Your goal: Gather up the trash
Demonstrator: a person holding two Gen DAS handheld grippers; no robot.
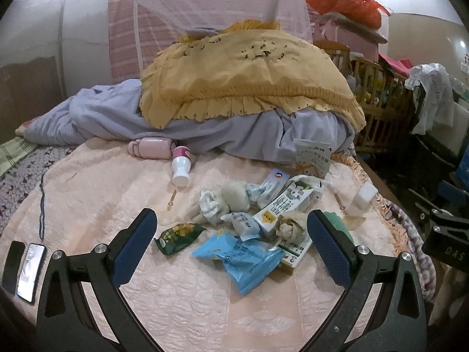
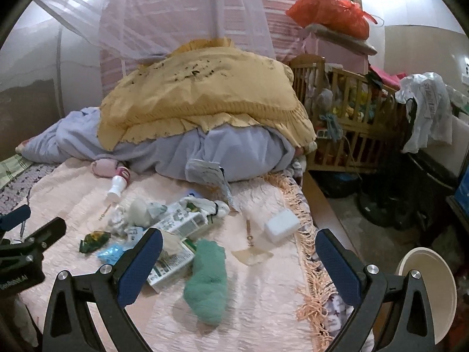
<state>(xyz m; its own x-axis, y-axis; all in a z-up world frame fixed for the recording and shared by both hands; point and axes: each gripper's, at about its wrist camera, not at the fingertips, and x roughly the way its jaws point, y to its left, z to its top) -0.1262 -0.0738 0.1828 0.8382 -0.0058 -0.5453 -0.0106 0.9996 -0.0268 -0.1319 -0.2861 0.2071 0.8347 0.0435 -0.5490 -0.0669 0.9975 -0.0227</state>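
Observation:
Trash lies heaped on the pink bedspread [image 1: 117,193]: a blue plastic wrapper [image 1: 240,258], a green snack packet [image 1: 177,236], a milk carton [image 1: 281,205], crumpled tissues [image 1: 231,199] and a white bottle [image 1: 181,165]. My left gripper [image 1: 231,249] is open and empty, just short of the blue wrapper. My right gripper [image 2: 239,264] is open and empty over a green cloth [image 2: 206,281] at the pile's right side. The milk carton [image 2: 181,223], the green packet [image 2: 93,240] and a white block [image 2: 281,224] also show in the right wrist view.
Rumpled grey bedding under a yellow cover [image 1: 243,70] fills the far end of the bed. Two phones [image 1: 25,267] lie at the left. A wooden crib [image 2: 351,111] and clutter stand right of the bed. A white bin [image 2: 431,290] sits on the floor at the right.

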